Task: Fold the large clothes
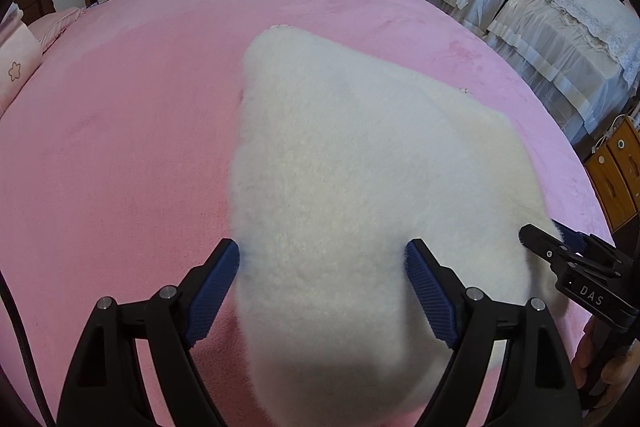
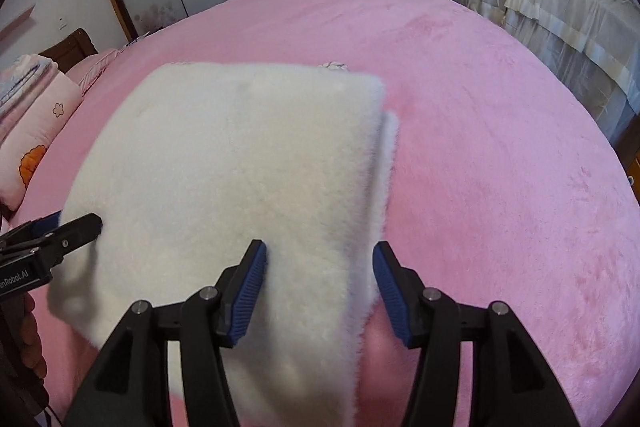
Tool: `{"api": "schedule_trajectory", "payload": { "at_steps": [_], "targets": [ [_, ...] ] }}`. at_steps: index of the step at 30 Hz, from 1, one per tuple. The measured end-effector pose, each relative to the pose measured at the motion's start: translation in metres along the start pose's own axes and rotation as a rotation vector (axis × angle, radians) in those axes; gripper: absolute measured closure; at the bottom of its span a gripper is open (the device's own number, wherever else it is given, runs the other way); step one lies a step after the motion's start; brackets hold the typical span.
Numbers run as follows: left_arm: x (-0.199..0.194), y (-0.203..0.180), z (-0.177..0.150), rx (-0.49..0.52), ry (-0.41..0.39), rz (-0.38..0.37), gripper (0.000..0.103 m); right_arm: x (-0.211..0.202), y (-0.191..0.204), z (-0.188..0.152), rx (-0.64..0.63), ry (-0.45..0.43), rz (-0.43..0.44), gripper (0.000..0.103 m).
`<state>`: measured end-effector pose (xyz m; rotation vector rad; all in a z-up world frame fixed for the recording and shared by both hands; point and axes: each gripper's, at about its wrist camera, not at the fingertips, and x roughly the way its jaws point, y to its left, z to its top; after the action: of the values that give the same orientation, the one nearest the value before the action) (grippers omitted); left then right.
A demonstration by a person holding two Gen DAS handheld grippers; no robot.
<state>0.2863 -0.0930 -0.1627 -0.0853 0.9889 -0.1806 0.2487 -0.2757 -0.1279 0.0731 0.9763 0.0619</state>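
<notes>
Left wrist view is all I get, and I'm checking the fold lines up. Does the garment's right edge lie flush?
Observer: No. On the white fleece garment, a lower layer peeks out along that edge.
Operator: Is the right tool open?
Observer: Yes, the right tool is open, straddling that edge.
Operator: Anything past the garment's far corner?
Observer: A small white bit lies on the pink bedspread; I cannot tell what it is.

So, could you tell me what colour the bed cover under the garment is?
Pink bed cover, plain and plush; the right wrist view shows it best.
</notes>
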Motion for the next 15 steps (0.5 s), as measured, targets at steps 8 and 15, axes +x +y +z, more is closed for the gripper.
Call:
{"api": "schedule_trajectory", "payload": {
  "at_steps": [8, 15],
  "targets": [
    [-0.002, 0.004, -0.009, -0.054, 0.035, -0.015, 0.014, -0.006, 0.000, -0.006, 0.057, 0.015, -0.002, 0.041],
    [-0.015, -0.002, -0.019, -0.034, 0.082, 0.019, 0.014, -0.020, 0.000, -0.016, 0.073, 0.071, -0.009, 0.041]
  ]
}}
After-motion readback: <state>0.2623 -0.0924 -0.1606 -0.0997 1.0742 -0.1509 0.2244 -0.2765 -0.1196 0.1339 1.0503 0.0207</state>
